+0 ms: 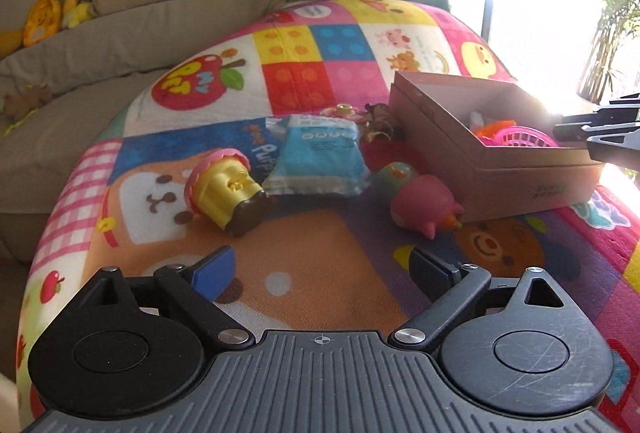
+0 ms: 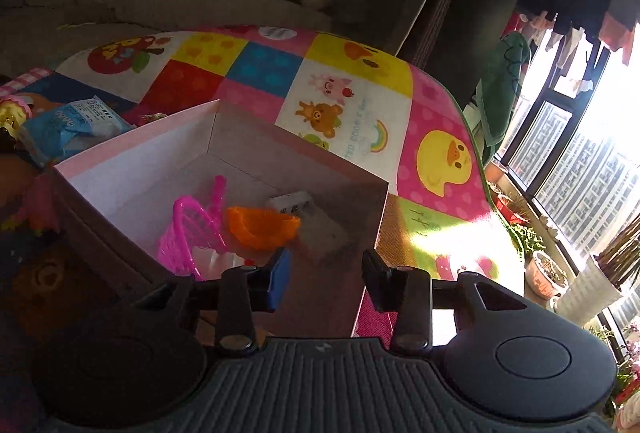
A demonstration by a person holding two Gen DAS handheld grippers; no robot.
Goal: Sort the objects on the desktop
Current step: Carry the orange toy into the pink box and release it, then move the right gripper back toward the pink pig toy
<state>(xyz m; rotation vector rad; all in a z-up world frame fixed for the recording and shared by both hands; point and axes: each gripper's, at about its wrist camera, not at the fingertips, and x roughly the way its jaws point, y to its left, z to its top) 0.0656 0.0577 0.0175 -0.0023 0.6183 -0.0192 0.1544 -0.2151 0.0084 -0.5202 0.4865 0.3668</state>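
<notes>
Toys and small packets lie scattered on a bright patchwork play mat (image 1: 300, 65), some already in an open cardboard box (image 1: 480, 161) that sits toward the mat's right edge as seen from the left gripper. Inside the box I can see a pink toy basket (image 2: 188, 233), an orange plastic piece (image 2: 260, 229) just beside it, and a white item (image 2: 296, 205) behind the orange piece, too unclear to name. Out on the mat, left of the box, a toy cupcake (image 1: 228, 185) with a pink frill and yellow cup lies tipped on its side. A blue and white packet (image 1: 320, 157) lies flat just beside it, toward the middle of the mat. A pink squishy animal toy (image 1: 424, 205) rests close to the box's near corner, with a greenish round toy (image 1: 394, 171) touching it from behind. Past the packet sits a small pink and yellow toy (image 1: 342, 111), with a brownish thing (image 1: 380, 121) next to it that I cannot make out. The left gripper (image 1: 320, 269) hangs over the mat's near edge with its jaws spread wide and nothing between them, pointing toward the cupcake and packet. The right gripper (image 2: 324, 273) is over the near wall of the box; its jaws stand apart with a narrower gap and hold nothing. Beyond the mat's far edge is a grey sofa (image 1: 140, 33) with plush toys (image 1: 76, 1) along its back.
</notes>
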